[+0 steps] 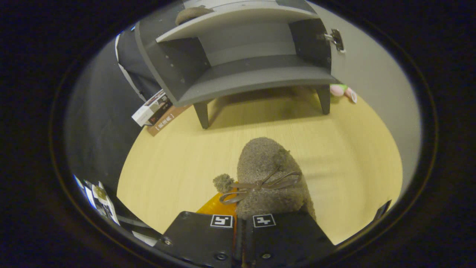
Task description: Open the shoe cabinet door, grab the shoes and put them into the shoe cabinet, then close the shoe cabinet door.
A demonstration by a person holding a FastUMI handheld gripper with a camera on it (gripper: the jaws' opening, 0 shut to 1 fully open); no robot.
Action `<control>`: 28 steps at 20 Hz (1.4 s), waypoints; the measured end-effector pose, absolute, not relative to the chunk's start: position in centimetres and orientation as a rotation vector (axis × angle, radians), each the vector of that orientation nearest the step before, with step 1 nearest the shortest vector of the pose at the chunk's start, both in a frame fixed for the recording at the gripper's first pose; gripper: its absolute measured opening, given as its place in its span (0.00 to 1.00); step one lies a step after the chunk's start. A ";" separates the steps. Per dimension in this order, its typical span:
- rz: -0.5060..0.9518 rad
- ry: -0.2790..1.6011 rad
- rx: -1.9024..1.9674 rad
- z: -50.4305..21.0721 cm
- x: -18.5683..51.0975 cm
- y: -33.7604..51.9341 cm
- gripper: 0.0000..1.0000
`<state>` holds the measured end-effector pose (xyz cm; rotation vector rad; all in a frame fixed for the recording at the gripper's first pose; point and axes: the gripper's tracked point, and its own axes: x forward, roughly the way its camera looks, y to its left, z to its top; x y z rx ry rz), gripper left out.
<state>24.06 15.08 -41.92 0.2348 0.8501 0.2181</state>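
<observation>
The gripper (243,219) holds a fuzzy grey-brown slipper with a thin ribbon bow (266,175). Its two black finger blocks stand pressed close together, and the heel end of the slipper goes down between them, so I judge that they pinch it, although the contact itself is hidden under the blocks. A small pompom hangs at the left of the slipper, and an orange plastic part of the tool shows just beside it.

The step in hand, as I judge it, is to carry this slipper into the open grey wooden shoe cabinet (245,70). The cabinet stands on short legs at the far edge of the light wooden floor (353,156), beyond the fingers and a little to their left. Its door (372,67) is swung open to the right, with a metal hinge (336,39) on the inner side. A second slipper of the same fabric (191,14) seems to lie already on the upper shelf. The lower shelf looks free.

To do this well, the hand should lift the slipper above the front lip of the lower shelf, keep the toe pointing forward, and go in at the middle, away from the door and the left wall. It should let go only when the sole rests on the shelf.

The tool is held low and tilted down to the floor, facing the cabinet almost straight.
</observation>
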 end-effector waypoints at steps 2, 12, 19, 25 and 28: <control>0.218 0.789 0.226 -37.9 24.7 14.8 0.07; 0.232 0.473 0.144 -19.6 28.7 12.8 0.07; 0.209 0.314 0.126 -11.2 34.8 13.0 0.07; 0.194 0.210 0.111 -5.9 42.4 14.3 0.07; 0.202 0.217 0.141 -5.3 45.9 15.2 0.07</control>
